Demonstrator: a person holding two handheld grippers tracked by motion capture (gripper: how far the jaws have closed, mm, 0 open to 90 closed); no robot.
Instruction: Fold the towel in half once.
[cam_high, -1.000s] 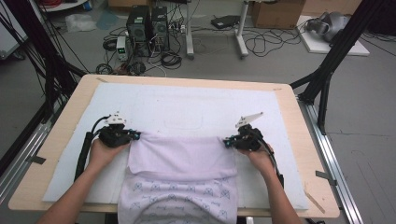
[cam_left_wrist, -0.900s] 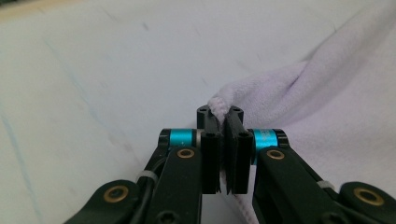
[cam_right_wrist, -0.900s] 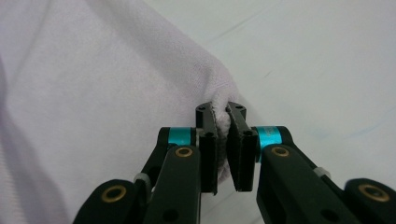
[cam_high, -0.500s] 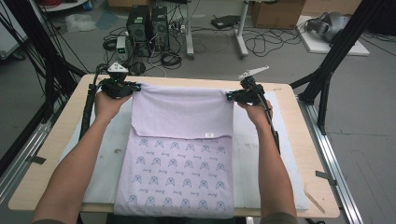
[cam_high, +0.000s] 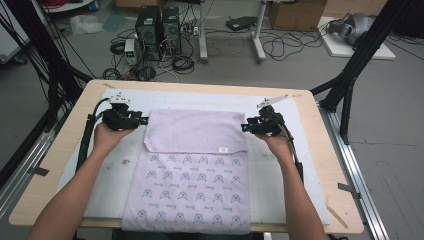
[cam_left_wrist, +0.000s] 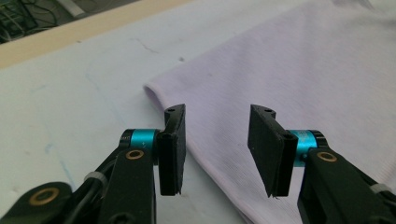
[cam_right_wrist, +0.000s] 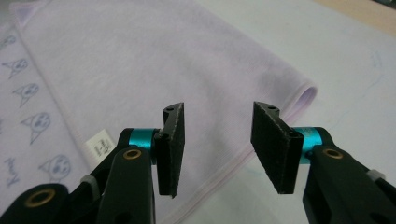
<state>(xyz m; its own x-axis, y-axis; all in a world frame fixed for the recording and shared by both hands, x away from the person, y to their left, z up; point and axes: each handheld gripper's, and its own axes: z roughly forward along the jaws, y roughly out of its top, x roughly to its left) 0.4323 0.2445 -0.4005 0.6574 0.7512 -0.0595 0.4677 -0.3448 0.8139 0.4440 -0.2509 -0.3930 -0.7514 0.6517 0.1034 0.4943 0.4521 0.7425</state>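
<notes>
High view: my left tongs (cam_high: 141, 120) and right tongs (cam_high: 246, 127), jaws just opened and empty, flank the folded lilac towel (cam_high: 195, 132) on the worktop (cam_high: 60, 165).

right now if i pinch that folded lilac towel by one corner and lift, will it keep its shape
Probably not. The towel lies flat and limp on the mat, its fold edge soft and rounded, so it would likely droop and unfold. It looks thin and light. Its knit surface should grip rather than slip between the jaws.
</notes>
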